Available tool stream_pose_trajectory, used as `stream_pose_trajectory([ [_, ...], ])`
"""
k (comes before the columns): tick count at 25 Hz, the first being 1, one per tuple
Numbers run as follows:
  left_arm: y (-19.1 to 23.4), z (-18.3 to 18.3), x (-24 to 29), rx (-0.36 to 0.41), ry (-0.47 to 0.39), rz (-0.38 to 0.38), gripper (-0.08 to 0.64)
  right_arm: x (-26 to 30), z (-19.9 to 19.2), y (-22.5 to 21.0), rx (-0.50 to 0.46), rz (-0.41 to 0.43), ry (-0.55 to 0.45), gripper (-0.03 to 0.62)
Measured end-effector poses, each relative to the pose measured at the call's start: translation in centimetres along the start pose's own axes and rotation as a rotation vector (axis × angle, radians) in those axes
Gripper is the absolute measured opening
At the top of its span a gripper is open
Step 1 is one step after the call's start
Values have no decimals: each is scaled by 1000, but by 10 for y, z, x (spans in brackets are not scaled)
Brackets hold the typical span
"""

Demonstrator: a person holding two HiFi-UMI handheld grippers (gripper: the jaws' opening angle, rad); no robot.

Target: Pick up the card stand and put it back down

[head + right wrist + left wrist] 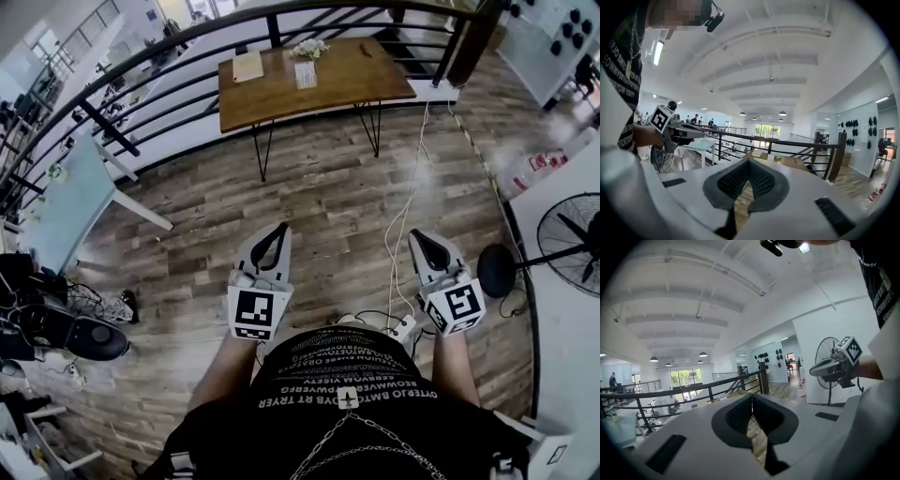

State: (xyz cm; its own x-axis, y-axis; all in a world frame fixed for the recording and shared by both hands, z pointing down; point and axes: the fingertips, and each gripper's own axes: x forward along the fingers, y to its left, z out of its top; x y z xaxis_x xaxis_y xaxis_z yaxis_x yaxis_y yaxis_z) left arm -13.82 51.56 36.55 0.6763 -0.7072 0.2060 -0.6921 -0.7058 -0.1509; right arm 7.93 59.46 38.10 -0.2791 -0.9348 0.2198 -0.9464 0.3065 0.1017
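A: What lies ahead of the tools, biggest thing first?

B: A wide stretch of plank floor (319, 202) runs out in front of both of them, ending at a dark curved railing (187, 39). Just short of that railing, straight ahead and well apart from either tool, stands a wooden table (370, 82). Off to the outside of the right tool is a standing fan (570, 236).

A: And the tools themselves?

B: The left gripper (280, 227) and the right gripper (420, 236) are held side by side at waist level, close to the person's body, noses tipped a little downward toward the table. Each gripper view shows its jaws pressed together at the tips with nothing between them, only floor visible through the gap lower down.

A: Why carried like that?

B: My guess is it's a resting carry. Nothing is within reach, so there's no reason to spread the jaws.

A: Where's the card stand?

B: The card stand (306, 74) sits upright on the tabletop, far ahead and roughly between the two tools' lines. A tan pad (248, 66) lies to its left and a small bunch of flowers (309, 47) just beyond it.

A: So the pick-up?

B: Not begun, as I read it. The person must close the gap first. A white cable (403, 211) trails across the floor ahead of the right tool, which could be a trip risk.
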Motion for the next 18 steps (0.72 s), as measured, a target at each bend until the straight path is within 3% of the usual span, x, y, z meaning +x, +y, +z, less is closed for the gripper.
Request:
stream_pose_trajectory([
  [7,-20,-3,19,-17,24,58,29,0,-19,-32,30,53,21,14],
  [18,-19,-30,36,-16,108,54,29,27,-33,-38,85,108,3,14],
])
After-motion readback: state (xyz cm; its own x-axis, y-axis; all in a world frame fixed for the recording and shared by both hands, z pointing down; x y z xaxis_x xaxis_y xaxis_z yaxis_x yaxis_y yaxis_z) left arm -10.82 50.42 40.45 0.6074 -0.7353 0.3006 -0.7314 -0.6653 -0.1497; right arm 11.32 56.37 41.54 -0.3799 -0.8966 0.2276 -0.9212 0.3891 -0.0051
